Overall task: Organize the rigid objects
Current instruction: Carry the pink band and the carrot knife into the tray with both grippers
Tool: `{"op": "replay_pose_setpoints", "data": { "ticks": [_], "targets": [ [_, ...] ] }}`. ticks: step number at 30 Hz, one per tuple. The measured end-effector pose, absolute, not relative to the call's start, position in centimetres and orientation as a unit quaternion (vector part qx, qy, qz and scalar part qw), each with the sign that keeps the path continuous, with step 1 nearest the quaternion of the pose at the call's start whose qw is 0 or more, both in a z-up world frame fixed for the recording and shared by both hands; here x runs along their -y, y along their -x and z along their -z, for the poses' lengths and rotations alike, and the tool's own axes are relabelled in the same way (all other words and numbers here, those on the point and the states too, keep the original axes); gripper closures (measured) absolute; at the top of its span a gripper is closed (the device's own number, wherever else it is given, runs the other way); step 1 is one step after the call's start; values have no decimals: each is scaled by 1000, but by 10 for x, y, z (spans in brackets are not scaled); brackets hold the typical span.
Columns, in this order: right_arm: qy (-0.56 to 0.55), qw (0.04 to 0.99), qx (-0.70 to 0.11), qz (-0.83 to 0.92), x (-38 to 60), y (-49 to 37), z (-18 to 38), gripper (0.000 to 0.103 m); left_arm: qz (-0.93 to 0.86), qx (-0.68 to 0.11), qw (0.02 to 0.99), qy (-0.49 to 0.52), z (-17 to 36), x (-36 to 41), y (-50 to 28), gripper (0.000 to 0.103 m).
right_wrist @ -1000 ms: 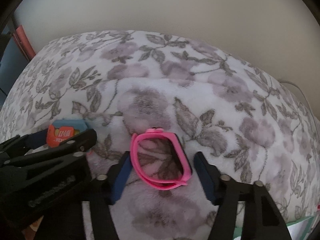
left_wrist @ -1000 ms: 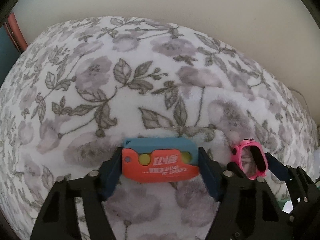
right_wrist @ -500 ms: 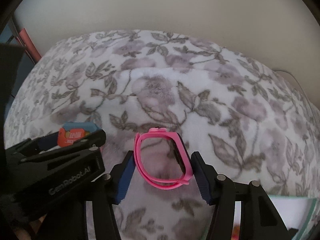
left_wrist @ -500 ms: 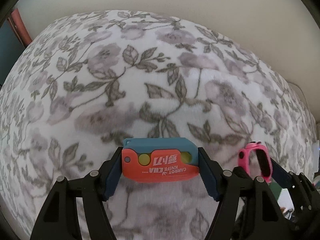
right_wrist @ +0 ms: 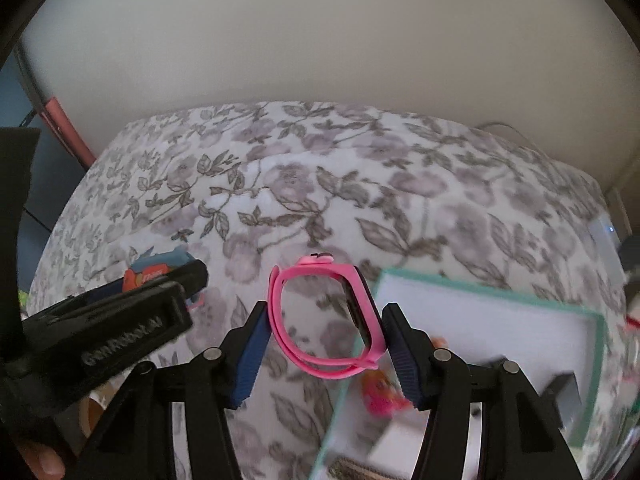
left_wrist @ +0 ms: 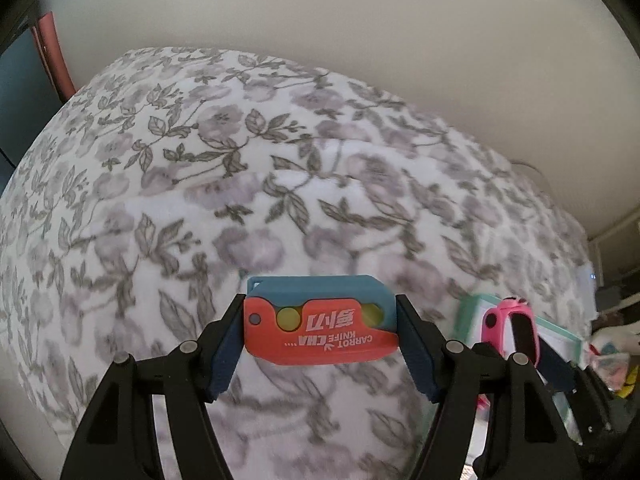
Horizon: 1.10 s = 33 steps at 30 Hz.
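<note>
Left gripper clamps the carrot knife by its short ends; rigid, light, secure. Right gripper pinches the pink watch band sideways above the tray; springy loop, liable to slip.

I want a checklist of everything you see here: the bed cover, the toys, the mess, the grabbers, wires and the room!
Surface: flowered blanket, soft and rumpled.
Job's things: orange and blue carrot knife toy and pink watch band, both lifted clear of the blanket; a green-rimmed box at lower right.
Clutter: small colourful bits in the box, too blurred to name.
Grippers: left gripper clamps the toy; right gripper clamps the band.
Cables: thin wire by the wall.
Surroundings: plain cream wall.
</note>
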State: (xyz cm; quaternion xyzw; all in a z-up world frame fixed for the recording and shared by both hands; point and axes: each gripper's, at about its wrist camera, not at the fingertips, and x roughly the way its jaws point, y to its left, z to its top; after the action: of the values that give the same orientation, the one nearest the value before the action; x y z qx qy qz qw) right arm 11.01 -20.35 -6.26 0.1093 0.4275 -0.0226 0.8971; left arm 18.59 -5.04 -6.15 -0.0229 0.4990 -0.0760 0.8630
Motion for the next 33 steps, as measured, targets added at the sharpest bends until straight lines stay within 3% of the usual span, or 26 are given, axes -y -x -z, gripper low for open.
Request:
{"op": "replay_pose_setpoints", "data": {
  "ticks": [16, 33],
  "targets": [
    [-187, 899, -383, 102, 260, 3, 74, 43, 81, -442, 893, 15, 26, 91, -94, 31],
    [-242, 874, -382, 178, 308, 54, 108, 43, 116, -466, 877, -8, 55, 158, -51, 31]
  ]
}}
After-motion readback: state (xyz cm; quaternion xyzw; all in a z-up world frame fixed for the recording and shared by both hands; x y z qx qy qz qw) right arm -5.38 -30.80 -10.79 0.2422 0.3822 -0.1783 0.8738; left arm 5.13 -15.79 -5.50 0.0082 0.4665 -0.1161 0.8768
